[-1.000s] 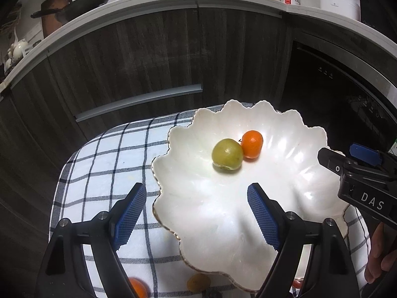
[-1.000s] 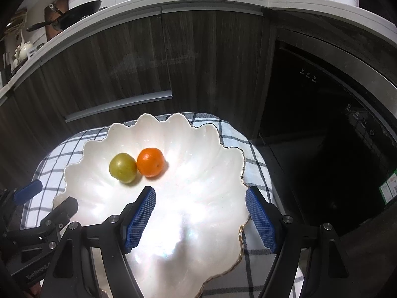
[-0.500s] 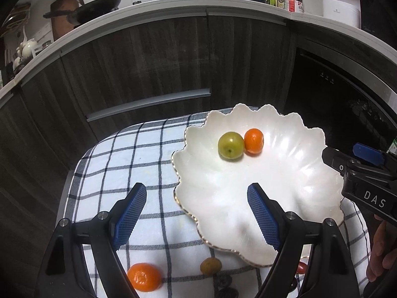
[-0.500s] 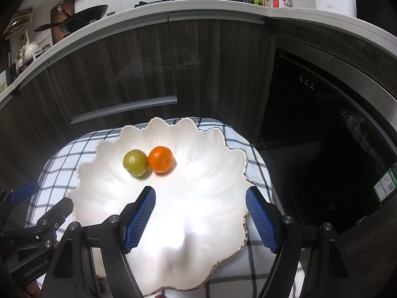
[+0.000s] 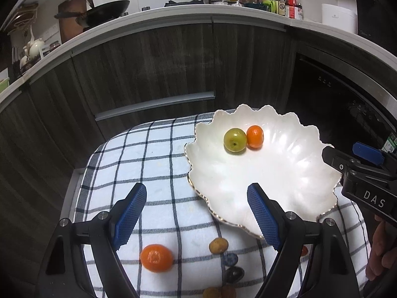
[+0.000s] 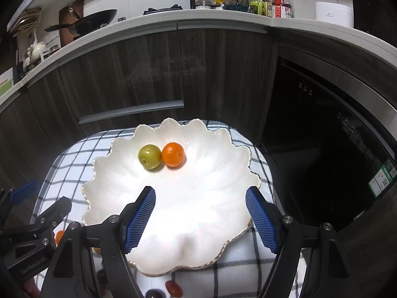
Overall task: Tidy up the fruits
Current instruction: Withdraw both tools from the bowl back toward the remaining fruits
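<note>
A white scalloped plate (image 5: 285, 173) (image 6: 198, 211) sits on a checked cloth and holds a green fruit (image 5: 234, 140) (image 6: 149, 160) touching an orange mandarin (image 5: 254, 136) (image 6: 173, 154). Loose on the cloth near me lie another mandarin (image 5: 156, 257), a small brown fruit (image 5: 218, 245), dark plums (image 5: 233, 274) and a red fruit (image 6: 173, 287). My left gripper (image 5: 197, 219) is open and empty above the cloth, left of the plate. My right gripper (image 6: 200, 219) is open and empty over the plate's near side.
The checked cloth (image 5: 148, 154) covers a small table in front of dark wood cabinets (image 5: 161, 62). A black appliance (image 6: 322, 124) stands to the right. The counter above carries a wok (image 5: 104, 12) and bottles (image 6: 273, 2).
Both grippers have pulled back and up from the plate. More of the cloth and the loose fruit near me have come into view. Both stay open.
</note>
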{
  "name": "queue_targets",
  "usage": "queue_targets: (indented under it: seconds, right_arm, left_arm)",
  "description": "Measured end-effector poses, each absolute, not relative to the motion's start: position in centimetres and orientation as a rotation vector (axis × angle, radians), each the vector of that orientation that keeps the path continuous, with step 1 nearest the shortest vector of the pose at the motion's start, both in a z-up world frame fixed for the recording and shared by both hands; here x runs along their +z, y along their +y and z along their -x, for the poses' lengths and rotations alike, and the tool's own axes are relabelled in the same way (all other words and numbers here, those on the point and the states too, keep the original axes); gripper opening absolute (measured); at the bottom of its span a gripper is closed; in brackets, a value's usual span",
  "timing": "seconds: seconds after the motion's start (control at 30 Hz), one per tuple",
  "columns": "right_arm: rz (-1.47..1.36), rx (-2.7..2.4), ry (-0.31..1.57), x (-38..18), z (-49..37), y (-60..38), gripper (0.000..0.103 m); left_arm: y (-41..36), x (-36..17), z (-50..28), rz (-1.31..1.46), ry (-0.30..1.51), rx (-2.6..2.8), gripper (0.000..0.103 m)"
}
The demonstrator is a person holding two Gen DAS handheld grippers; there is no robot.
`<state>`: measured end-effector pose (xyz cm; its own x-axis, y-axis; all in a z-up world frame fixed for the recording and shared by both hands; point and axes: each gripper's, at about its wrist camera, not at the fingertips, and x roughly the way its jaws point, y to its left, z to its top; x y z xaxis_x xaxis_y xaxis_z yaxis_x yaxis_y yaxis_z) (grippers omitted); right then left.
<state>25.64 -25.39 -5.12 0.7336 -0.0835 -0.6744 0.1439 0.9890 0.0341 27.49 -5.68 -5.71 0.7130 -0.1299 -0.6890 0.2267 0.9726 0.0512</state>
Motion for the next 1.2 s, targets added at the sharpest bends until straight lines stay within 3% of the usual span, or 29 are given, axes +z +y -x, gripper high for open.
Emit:
queue_targets:
  seconds: [1.2]
  right_arm:
    - [-0.062, -0.052, 0.763, -6.3, -19.0, -21.1, 0.076]
  left_arm:
    - [-2.7, -7.9, -20.3, -0.134, 0.754, -0.202, 0.083]
